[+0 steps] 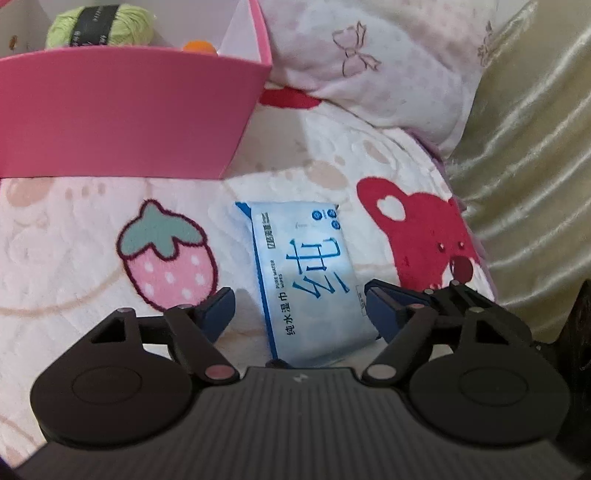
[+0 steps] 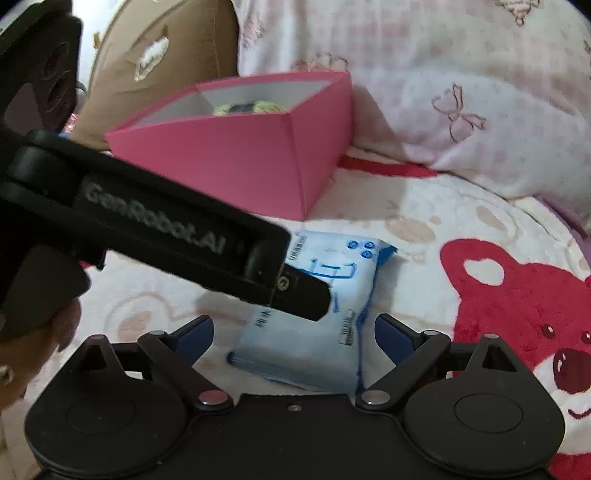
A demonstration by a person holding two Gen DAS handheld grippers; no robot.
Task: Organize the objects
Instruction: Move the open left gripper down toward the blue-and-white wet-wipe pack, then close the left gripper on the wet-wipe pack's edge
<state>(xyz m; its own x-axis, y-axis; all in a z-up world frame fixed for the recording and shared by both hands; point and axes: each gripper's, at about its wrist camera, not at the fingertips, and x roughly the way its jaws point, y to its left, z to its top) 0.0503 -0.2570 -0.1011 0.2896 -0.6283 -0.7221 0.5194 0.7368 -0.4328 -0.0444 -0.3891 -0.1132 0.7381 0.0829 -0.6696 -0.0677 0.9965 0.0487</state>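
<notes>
Left gripper straddles wipes pack w/ jaws apart, not yet pinching, prob. to lift it into pink box; right gripper also unclenched.

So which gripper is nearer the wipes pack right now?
Left. The left gripper straddles the wipes pack, fingers open either side. The right gripper sits just short of its near end.

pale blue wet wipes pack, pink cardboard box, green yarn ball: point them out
pale blue wet wipes pack (image 1: 310, 280), left wrist view, printed front
pink cardboard box (image 1: 122, 118), left wrist view, front wall
green yarn ball (image 1: 99, 26), left wrist view, dark label band
</notes>
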